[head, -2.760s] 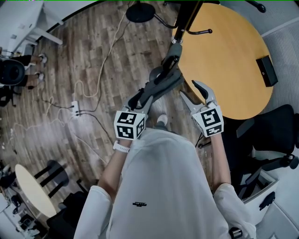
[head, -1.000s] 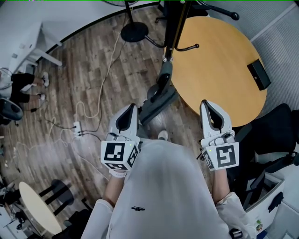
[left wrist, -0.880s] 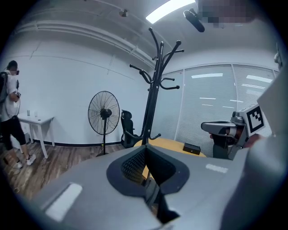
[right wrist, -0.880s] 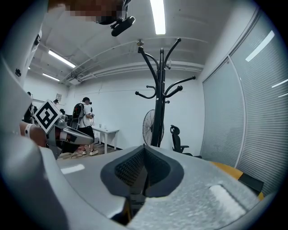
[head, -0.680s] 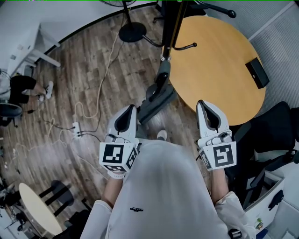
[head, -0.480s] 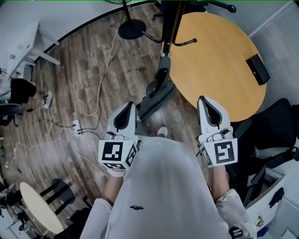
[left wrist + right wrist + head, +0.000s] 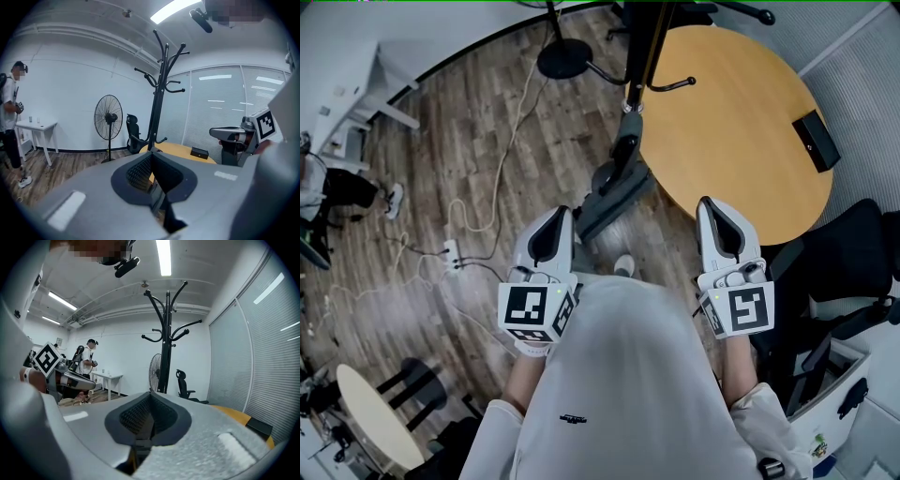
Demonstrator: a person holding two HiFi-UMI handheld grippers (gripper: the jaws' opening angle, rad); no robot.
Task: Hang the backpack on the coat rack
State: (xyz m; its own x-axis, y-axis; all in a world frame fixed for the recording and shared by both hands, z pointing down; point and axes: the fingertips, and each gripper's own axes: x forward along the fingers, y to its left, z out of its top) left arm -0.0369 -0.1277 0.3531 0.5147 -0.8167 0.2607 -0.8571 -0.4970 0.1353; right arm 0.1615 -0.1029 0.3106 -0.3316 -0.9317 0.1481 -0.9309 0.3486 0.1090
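Backpack (image 7: 616, 187) hung from coat rack (image 7: 643, 56) beside table (image 7: 750, 122) in head view; left gripper (image 7: 559, 217) and right gripper (image 7: 712, 206) sat well apart from it.
Left gripper view: jaws were closed, empty, rack ahead.
Right gripper view: jaws likewise closed, empty.
Hanging looked done; best move was checking strap sat fully on hook, without nudging rack.

My head camera looks steeply down over the person's shoulders, coat rack (image 7: 649, 42) at 12 o'clock. Both gripper cameras sit close behind their fingers (image 7: 137, 174), facing nearly level toward it. All three views share rack and round bench (image 7: 741, 122).
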